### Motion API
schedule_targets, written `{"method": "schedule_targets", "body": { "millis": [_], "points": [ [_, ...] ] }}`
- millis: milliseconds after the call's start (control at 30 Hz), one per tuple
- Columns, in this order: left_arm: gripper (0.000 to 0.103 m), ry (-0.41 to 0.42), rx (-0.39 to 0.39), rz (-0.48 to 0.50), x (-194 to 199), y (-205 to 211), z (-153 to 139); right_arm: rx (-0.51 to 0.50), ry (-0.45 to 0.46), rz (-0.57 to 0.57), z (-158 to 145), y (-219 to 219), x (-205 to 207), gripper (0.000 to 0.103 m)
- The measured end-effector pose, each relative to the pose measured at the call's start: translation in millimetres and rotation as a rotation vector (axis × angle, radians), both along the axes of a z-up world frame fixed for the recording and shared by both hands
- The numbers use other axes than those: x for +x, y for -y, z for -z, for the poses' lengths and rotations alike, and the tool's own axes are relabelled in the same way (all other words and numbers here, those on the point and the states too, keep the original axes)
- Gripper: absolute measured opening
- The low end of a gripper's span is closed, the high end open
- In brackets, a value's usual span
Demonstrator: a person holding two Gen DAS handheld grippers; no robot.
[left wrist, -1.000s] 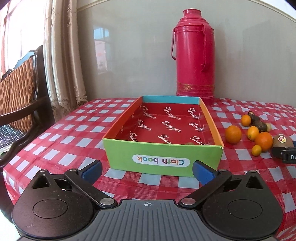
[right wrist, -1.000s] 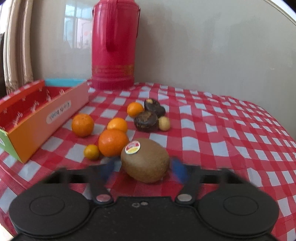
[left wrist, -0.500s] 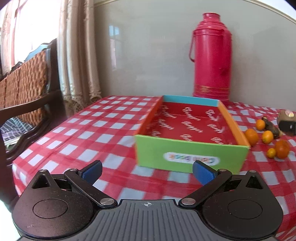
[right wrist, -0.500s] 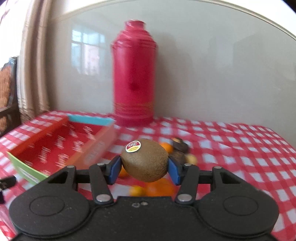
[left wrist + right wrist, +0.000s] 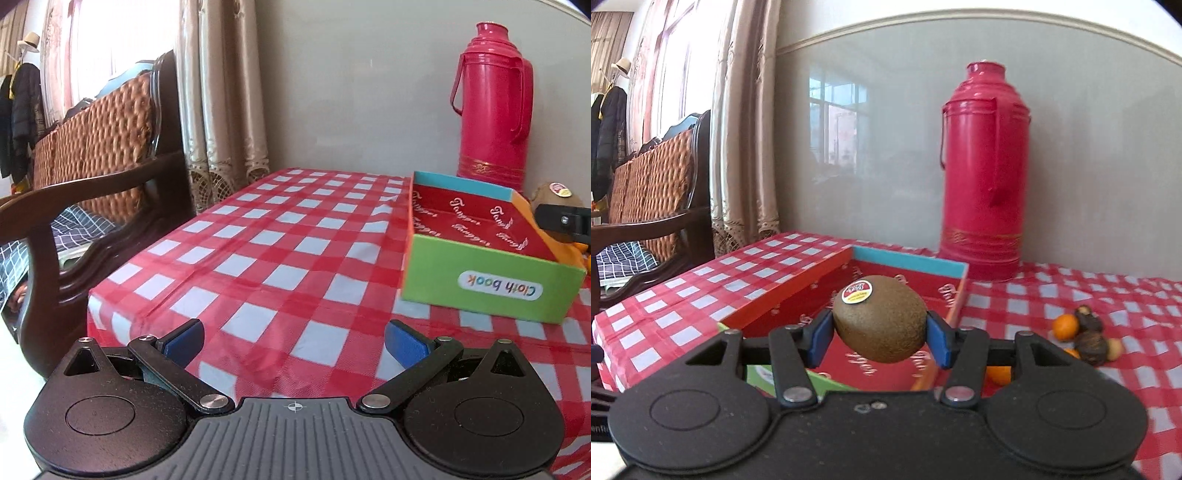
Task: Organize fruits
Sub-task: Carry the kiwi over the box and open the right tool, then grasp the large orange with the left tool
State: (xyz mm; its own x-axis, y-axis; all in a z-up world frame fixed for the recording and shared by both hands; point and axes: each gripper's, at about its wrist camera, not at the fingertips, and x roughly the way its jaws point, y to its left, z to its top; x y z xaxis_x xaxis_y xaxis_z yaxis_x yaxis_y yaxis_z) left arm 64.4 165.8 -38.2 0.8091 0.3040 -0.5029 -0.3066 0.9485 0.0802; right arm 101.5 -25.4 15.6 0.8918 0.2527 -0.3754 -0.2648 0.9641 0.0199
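Observation:
My right gripper (image 5: pixel 880 336) is shut on a brown kiwi (image 5: pixel 882 321) with a round sticker and holds it above the open cardboard box (image 5: pixel 908 260) with its red lining. The kiwi (image 5: pixel 556 195) and the right gripper also show in the left wrist view, past the box's (image 5: pixel 491 291) orange side. My left gripper (image 5: pixel 293 341) is open and empty, low over the checked tablecloth, left of the box. Small oranges (image 5: pixel 1065 326) and dark fruits (image 5: pixel 1091 345) lie on the cloth to the right of the box.
A tall red thermos (image 5: pixel 984 173) stands behind the box against the wall. A wooden chair with a woven back (image 5: pixel 92 155) stands off the table's left edge. Curtains (image 5: pixel 221 92) hang in the corner.
My right gripper closed on the kiwi, lifted it off the cloth and carried it left over the box. My left gripper swung left, away from the box.

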Motion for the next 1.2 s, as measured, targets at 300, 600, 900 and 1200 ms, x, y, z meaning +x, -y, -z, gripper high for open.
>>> {"method": "schedule_targets", "body": {
  "millis": [300,600,900,1200],
  "points": [
    [0.103,0.018,0.002,0.021,-1.2,8.0,-4.2,0.001,0.146,0.074,-11.1,15.3,-22.0,0.082],
    [0.103,0.078,-0.009,0.106,2.4,55.4,-16.2,0.046,0.094,0.271,-12.0,99.9,-26.4,0.086],
    [0.103,0.139,-0.053,0.216,10.9,122.6,-24.0,0.043,0.030,0.362,-0.6,153.0,-35.7,0.086],
    [0.102,0.134,-0.059,0.303,25.0,185.0,-23.5,0.011,-0.010,0.385,5.3,187.6,-44.0,0.086]
  ]
}}
